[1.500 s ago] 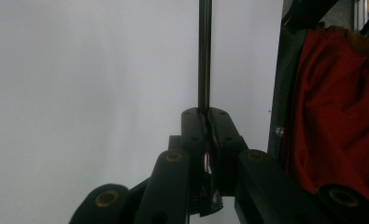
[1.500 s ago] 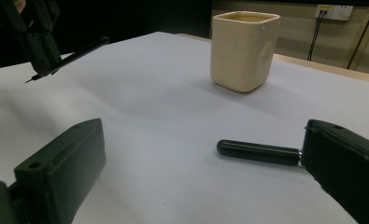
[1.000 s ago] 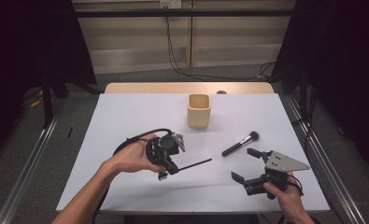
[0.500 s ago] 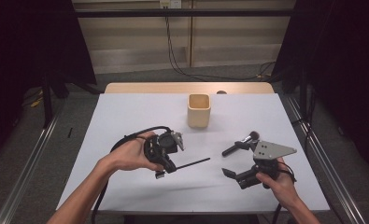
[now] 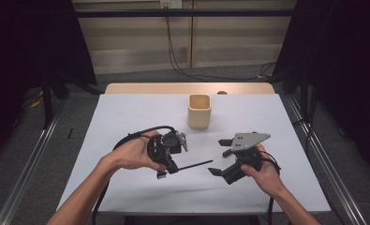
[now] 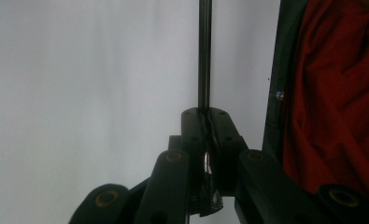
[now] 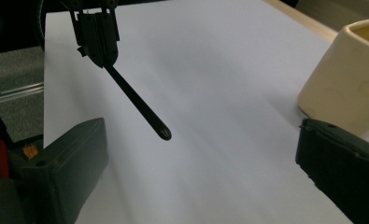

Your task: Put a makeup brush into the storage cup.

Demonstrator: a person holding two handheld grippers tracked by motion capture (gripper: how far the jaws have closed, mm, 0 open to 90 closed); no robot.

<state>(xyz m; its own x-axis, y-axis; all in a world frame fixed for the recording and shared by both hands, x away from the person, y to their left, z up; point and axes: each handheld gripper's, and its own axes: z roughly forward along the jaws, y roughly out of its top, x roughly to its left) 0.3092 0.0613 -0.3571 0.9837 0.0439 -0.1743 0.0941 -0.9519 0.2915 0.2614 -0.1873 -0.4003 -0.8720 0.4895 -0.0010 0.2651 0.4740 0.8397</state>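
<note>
1. The person's left hand (image 5: 138, 152) is wrapping around the left gripper (image 5: 166, 157) from the outer side, with the forearm coming in from the bench's near edge and angling toward the middle of the white bench (image 5: 126, 117).
2. The left gripper is lying turned sideways, its jaws pointing toward the bench's right edge and pressing fully together on one end of the thin black rod-shaped tool (image 5: 194, 165), clamping it firmly.
3. That tool is sticking out level above the bench surface, near the middle of the bench and toward its near edge, with its free end pointing at the right gripper (image 5: 222, 157); in the left gripper view the shaft (image 6: 204, 56) is looking smooth, dark and slightly glossy, and a small knurled metal piece is showing between the jaws.
4. The person's right hand (image 5: 262, 171) is gripping the right gripper from below and behind, near the bench's near-right corner, with the grey three-cornered plate facing up.
5. The right gripper's jaws are standing wide apart and holding nothing; in the right gripper view the rounded tip of the tool (image 7: 163, 134) is hanging between them without touching either.
6. A cream, square-sided ceramic cup (image 5: 199, 110) with rounded corners and a matt surface is standing upright toward the bench's far edge, well apart from both grippers.
</note>
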